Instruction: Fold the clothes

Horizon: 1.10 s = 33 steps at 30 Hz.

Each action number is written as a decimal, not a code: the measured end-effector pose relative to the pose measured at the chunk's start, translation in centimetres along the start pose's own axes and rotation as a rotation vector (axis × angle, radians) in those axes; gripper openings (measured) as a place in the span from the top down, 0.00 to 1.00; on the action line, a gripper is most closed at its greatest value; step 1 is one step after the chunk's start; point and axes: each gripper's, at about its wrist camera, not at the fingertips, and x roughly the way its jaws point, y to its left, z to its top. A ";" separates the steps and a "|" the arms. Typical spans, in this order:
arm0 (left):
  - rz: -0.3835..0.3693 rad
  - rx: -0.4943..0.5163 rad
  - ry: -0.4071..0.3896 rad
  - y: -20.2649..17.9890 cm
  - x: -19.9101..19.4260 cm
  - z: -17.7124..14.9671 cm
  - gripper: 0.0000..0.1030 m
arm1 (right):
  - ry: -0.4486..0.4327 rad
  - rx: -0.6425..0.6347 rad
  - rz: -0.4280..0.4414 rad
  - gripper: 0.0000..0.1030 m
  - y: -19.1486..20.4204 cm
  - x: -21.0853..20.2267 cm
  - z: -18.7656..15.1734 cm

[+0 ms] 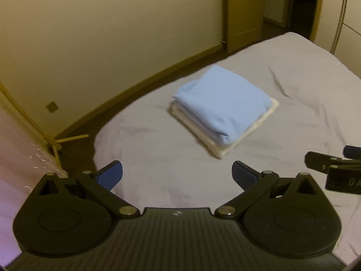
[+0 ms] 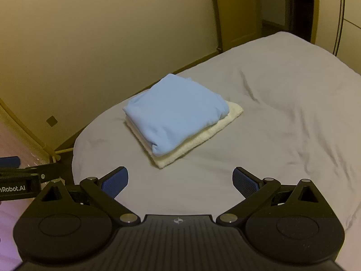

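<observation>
Hidden or unclear: the left wrist view is blurred, so the stack's edges smear; the cream towel point(image 2: 196, 135) shows only as a rim under the blue one, and its fold count cannot be told.
Cut off: in the left wrist view the right gripper enters at 3 o'clock with only part of its arm and 1 blue pad visible; in the right wrist view the left gripper enters at 9 o'clock, its printed label cropped to "nRobot.AI".
Blue garment point(image 2: 176, 113): folded into a rough square, lying on top of the cream towel, at 12 o'clock from both grippers, near the bed's left edge.
Bed point(image 2: 282, 113): grey sheet, creased toward 2 o'clock; it carries the 2-piece stack only.
Left gripper point(image 1: 177, 175): fingers spread wide apart, nothing between them, hanging above the sheet short of the stack.
Right gripper point(image 2: 180, 180): fingers likewise wide apart and empty, apart from the stack.
Wall point(image 2: 90, 56): beige, with a dark square plate point(image 2: 51, 120) at 9 o'clock.
</observation>
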 end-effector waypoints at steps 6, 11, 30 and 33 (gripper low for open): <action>0.002 -0.043 0.043 -0.9 1.4 -0.2 0.01 | 0.024 -0.016 0.026 0.01 -1.3 1.6 0.5; 0.002 -0.048 0.058 -2.2 2.5 -0.3 0.01 | 0.049 -0.016 0.035 0.01 -2.6 3.1 1.1; -0.036 -0.021 0.118 -4.7 8.3 1.6 0.01 | 0.123 -0.014 0.017 0.01 -5.9 7.3 3.1; -0.047 -0.021 0.136 -4.6 9.3 1.9 0.01 | 0.133 -0.012 0.012 0.01 -5.9 7.9 3.3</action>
